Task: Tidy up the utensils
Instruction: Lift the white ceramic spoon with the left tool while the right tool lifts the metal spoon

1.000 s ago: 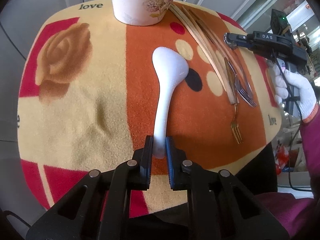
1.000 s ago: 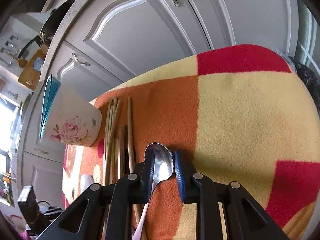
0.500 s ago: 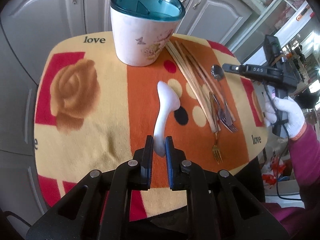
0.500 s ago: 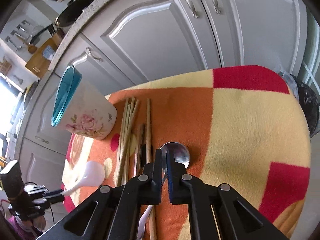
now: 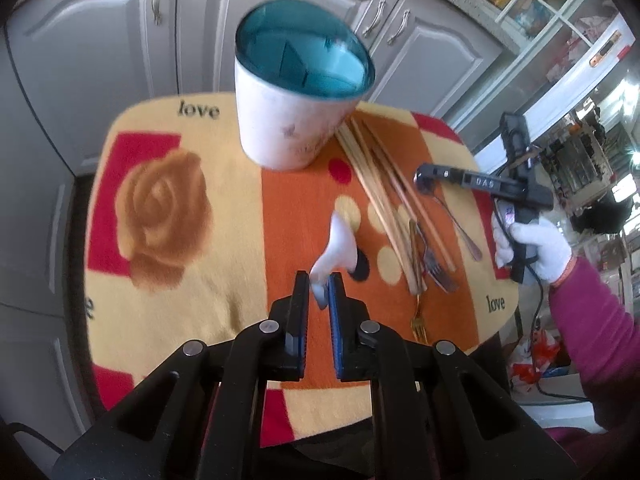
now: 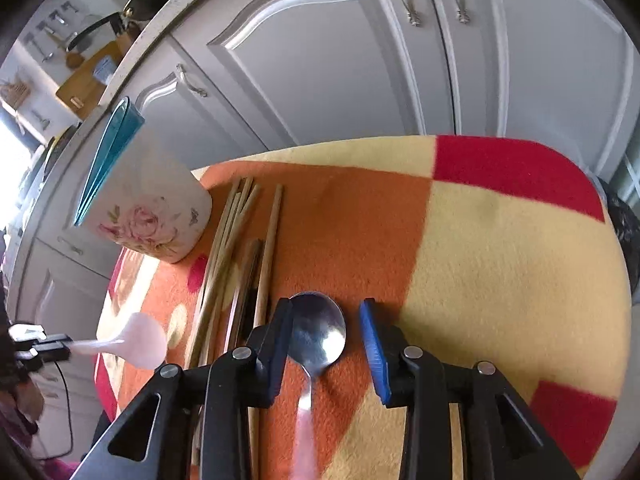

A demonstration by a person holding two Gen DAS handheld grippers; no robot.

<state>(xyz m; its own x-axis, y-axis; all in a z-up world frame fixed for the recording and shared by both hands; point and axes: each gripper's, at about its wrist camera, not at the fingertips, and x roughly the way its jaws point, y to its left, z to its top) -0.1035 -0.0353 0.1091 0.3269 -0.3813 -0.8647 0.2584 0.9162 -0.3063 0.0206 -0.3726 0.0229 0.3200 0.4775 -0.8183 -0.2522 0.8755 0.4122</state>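
Note:
My left gripper (image 5: 319, 294) is shut on the handle of a white rice paddle (image 5: 338, 246) and holds it in the air above the table; the paddle also shows in the right wrist view (image 6: 136, 342). A white floral utensil holder with a teal inside (image 5: 300, 92) stands at the back of the table, also visible at the left of the right wrist view (image 6: 148, 208). My right gripper (image 6: 326, 334) is open around the bowl of a metal spoon (image 6: 318, 334) lying on the cloth. Wooden chopsticks (image 5: 376, 184) and forks (image 5: 434, 270) lie on the cloth.
A small table carries a red, orange and yellow blanket (image 5: 172, 208) with a rose print. Grey cabinet doors (image 6: 340, 60) stand right behind the table. A gold fork (image 5: 417, 318) lies near the front right edge.
My left gripper has lifted the white paddle off the cloth and pulled back and up. My right gripper shut near the spoon half a second ago and stands open around its bowl now.

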